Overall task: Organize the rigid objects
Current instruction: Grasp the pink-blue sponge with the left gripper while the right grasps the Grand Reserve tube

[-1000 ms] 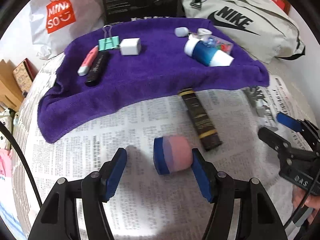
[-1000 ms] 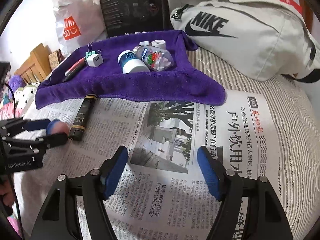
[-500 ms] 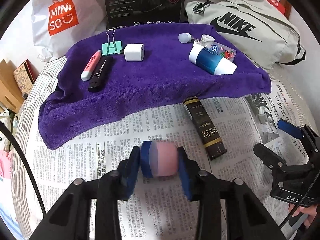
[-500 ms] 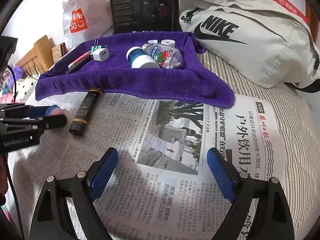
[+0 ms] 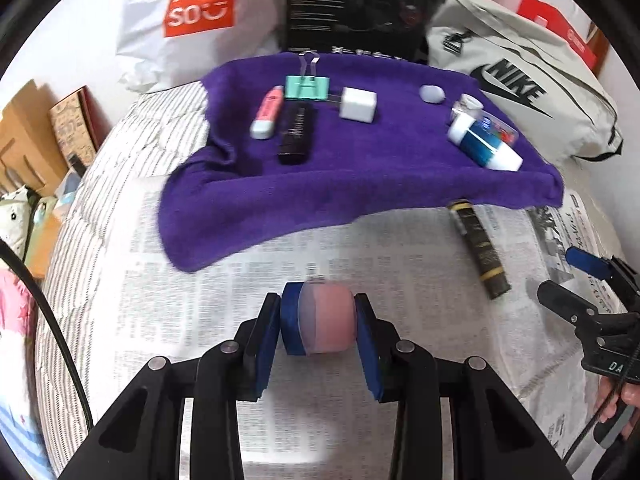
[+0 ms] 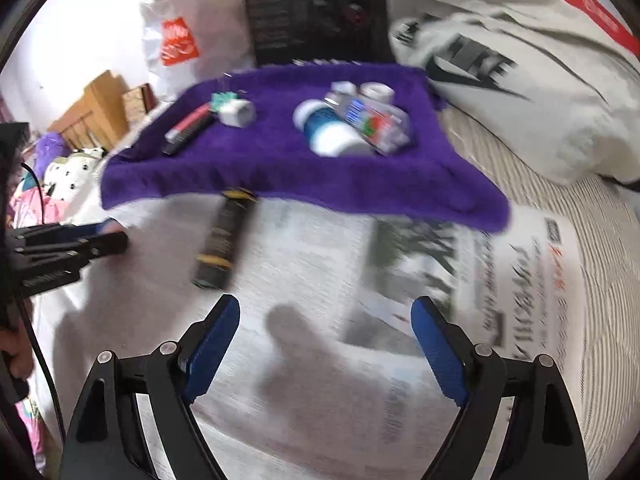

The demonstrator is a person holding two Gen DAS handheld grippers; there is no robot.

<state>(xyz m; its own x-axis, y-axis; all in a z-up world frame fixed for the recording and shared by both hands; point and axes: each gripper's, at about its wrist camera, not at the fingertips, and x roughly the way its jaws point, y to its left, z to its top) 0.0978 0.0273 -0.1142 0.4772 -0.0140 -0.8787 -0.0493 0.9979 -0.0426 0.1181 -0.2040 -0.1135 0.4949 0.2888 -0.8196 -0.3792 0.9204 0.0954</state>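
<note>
Over newspaper (image 5: 360,252) | left gripper (image 5: 318,326) pinching pink-blue cylinder (image 5: 318,324), probably lifted | right gripper (image 6: 325,340) spread, empty | next: carry to purple towel (image 5: 360,176)

Home bedroom: striped bedding (image 5: 132,128) under the newspaper (image 5: 208,292); behind it, Miniso shopping bag (image 5: 192,12), Nike bag (image 5: 532,92), soft toys (image 6: 76,164).

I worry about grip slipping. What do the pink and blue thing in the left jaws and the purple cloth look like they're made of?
Pink and blue thing: likely smooth matte rubber or soft plastic; no glare, rounded edges. Purple cloth: fuzzy towel fabric; nap and soft folds show.
</note>
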